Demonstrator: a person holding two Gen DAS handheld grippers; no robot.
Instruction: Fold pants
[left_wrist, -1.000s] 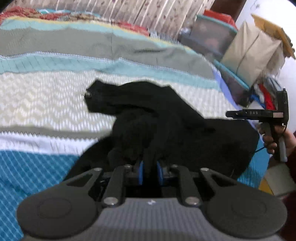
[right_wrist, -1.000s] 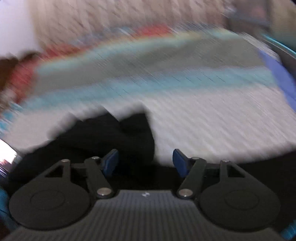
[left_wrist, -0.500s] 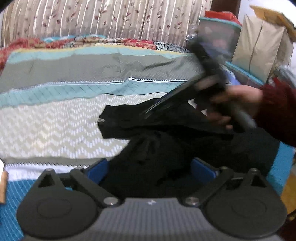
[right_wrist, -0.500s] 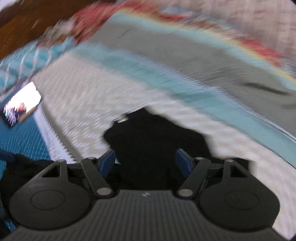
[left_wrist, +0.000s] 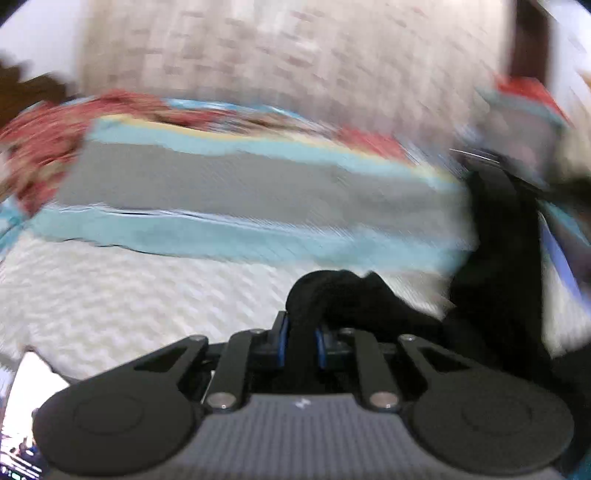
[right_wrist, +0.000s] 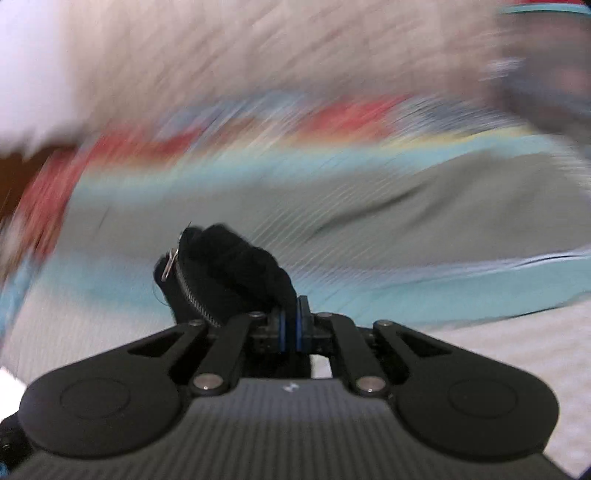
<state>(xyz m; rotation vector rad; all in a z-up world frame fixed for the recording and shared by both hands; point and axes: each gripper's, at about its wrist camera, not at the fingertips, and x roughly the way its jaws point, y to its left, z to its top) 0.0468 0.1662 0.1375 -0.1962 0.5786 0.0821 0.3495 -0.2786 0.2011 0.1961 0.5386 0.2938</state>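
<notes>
The black pants (left_wrist: 491, 295) hang lifted above the striped bedspread (left_wrist: 229, 184). My left gripper (left_wrist: 301, 341) is shut on a bunched black fold of them, which bulges out just past the blue pads. From there the cloth runs right and up to a second raised part at the right edge. My right gripper (right_wrist: 289, 328) is shut on the pants (right_wrist: 229, 269) at the fly, where a silver zipper (right_wrist: 192, 291) and its pull show. Both views are blurred by motion.
The bedspread (right_wrist: 369, 206) has grey, teal and white zigzag bands. A patterned curtain (left_wrist: 295, 55) hangs behind the bed. A lit phone screen (left_wrist: 22, 417) lies at the lower left. Blurred boxes and bags (left_wrist: 524, 118) stand at the right.
Both grippers stood open over the pants half a second ago; now both are shut on black cloth and have lifted it off the bed. The views have swung up toward the curtain.
</notes>
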